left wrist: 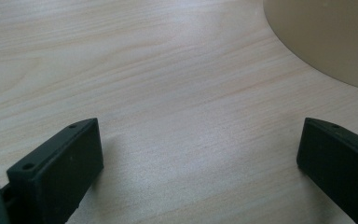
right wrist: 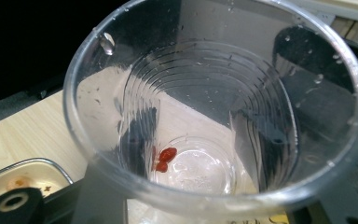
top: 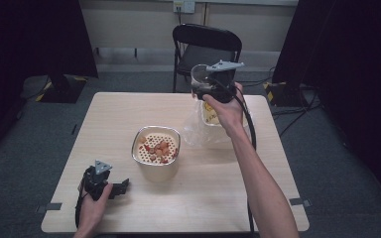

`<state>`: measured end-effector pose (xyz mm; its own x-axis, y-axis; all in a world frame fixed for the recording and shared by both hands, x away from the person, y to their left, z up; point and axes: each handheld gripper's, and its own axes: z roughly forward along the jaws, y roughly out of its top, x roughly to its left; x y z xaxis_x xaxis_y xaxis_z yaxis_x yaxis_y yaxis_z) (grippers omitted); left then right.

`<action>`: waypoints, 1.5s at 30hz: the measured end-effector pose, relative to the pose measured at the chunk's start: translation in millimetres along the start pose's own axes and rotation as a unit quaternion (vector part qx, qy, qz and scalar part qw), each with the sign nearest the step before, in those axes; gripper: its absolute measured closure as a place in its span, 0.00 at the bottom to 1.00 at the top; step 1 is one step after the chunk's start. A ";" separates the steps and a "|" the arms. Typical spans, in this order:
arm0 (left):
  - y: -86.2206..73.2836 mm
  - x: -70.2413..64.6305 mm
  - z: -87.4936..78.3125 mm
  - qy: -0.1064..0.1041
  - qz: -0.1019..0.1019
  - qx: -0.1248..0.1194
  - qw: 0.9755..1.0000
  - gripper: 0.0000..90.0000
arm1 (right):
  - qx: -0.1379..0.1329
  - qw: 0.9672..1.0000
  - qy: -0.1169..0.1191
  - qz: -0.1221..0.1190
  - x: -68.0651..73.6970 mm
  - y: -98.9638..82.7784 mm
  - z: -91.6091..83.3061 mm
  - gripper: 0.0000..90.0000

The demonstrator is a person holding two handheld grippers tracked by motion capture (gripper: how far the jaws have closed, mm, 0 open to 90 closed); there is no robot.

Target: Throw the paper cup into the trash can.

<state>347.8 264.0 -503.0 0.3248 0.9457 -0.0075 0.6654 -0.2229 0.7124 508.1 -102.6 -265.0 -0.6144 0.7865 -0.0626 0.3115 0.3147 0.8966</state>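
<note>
My right gripper [top: 213, 79] is clamped on a clear ribbed plastic cup [right wrist: 214, 107], held high over the far side of the pale wooden table [top: 213, 193]; two small red bits [right wrist: 164, 158] cling inside near its base; I judge a thin wet wall could buckle or slip, dropping them short of the cream perforated strainer bowl [top: 156, 148]; my left gripper [top: 110, 187] rests on the table, jaws apart and empty.

Dim room with black surrounds, table [top: 198, 198] evenly lit from overhead, soft short shadows beside the strainer bowl [top: 156, 151] (low contrast, slightly grainy), faint glare on the clear plastic cup [right wrist: 214, 116], its near rim blurred, close jaws out of focus
</note>
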 end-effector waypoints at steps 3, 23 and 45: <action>0.0 0.0 0.1 -0.001 0.000 0.000 1.000 0.00 | 0.004 1.000 -0.013 0.014 -12.2 -3.9 -1.0 0.54; 0.0 0.0 0.0 0.000 0.000 0.000 1.000 0.00 | 0.042 0.994 -0.074 0.073 -64.6 -30.5 -1.7 0.18; 0.0 0.2 0.0 0.000 0.001 0.000 1.000 0.00 | 0.010 0.998 -0.033 0.054 -44.2 -43.4 -38.8 0.23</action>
<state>347.8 264.1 -502.9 0.3263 0.9452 -0.0054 0.6650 -0.2255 0.7120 493.5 -171.7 -284.1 -0.5279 0.8493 0.0057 0.3879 0.2351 0.8912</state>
